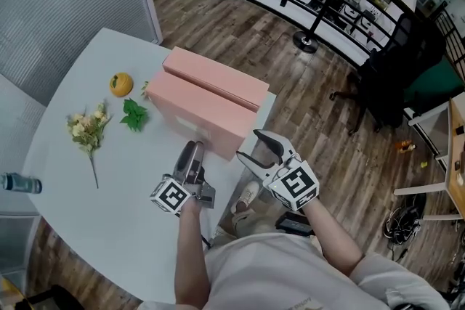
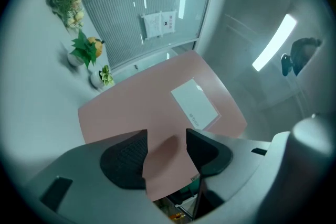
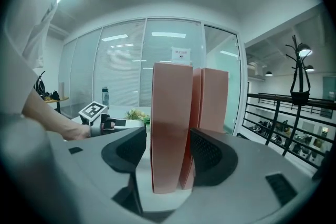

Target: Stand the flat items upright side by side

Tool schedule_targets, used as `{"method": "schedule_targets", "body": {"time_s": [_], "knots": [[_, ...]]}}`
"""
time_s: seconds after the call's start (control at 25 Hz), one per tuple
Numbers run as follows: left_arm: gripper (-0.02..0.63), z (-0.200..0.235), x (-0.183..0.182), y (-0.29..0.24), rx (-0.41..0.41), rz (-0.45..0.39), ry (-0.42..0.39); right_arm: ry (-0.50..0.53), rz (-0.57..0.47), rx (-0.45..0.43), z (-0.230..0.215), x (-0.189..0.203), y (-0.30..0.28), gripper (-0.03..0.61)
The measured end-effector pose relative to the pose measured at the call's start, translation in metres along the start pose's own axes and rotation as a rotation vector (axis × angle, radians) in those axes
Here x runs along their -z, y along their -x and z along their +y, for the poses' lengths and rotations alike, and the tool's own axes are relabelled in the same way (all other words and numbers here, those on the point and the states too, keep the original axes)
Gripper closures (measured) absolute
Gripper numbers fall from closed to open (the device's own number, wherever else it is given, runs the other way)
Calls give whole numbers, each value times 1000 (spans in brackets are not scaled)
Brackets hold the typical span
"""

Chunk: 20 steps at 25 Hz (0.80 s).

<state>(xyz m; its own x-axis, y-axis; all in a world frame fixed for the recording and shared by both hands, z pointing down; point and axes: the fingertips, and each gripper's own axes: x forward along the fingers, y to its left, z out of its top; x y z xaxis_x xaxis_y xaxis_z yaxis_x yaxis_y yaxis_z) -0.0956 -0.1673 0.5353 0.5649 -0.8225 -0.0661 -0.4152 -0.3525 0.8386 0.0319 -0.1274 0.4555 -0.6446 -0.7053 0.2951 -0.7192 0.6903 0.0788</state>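
Observation:
Two flat pink boxes stand upright side by side on the white table point(image 1: 80, 83): the near box point(image 1: 196, 109) and the far box point(image 1: 218, 76). My left gripper point(image 1: 195, 147) points at the near box's broad face point(image 2: 152, 107), which carries a white label point(image 2: 195, 104). Its jaws point(image 2: 167, 149) stand open, with the pink face showing between them. My right gripper point(image 1: 252, 147) is at the boxes' right ends. It point(image 3: 168, 152) is open, and the near box's end point(image 3: 170, 113) stands between its jaws with a small gap at the left pad. The far box point(image 3: 215, 97) is just behind.
A flower sprig point(image 1: 87, 128), green leaves point(image 1: 134, 115) and a small orange item point(image 1: 121, 84) lie left of the boxes. A bottle point(image 1: 18, 184) stands at the table's left edge. The boxes' right ends are near the table's edge. A dark office chair point(image 1: 399, 76) stands on the wooden floor.

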Motion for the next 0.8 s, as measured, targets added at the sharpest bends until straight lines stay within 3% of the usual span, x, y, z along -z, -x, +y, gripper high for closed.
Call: {"method": "schedule_targets", "body": {"time_s": [0.12, 0.32, 0.4, 0.52, 0.6, 0.8], "knots": [[394, -14, -6, 7, -1, 6, -93, -76, -37, 24, 0, -4, 12, 305], [420, -49, -12, 24, -1, 41, -330, -221, -96, 86, 2, -7, 32, 424], [479, -66, -16, 34, 8, 37, -423, -293, -119, 107, 4, -10, 39, 517], [563, -85, -20, 48, -7, 42, -529, -401, -159, 100, 9, -17, 50, 561], [600, -96, -23, 55, -26, 52, -587, -397, -168, 110, 14, -21, 57, 563], [607, -132, -35, 72, -47, 18, -709, -347, -141, 206, 20, -26, 76, 565]]}}
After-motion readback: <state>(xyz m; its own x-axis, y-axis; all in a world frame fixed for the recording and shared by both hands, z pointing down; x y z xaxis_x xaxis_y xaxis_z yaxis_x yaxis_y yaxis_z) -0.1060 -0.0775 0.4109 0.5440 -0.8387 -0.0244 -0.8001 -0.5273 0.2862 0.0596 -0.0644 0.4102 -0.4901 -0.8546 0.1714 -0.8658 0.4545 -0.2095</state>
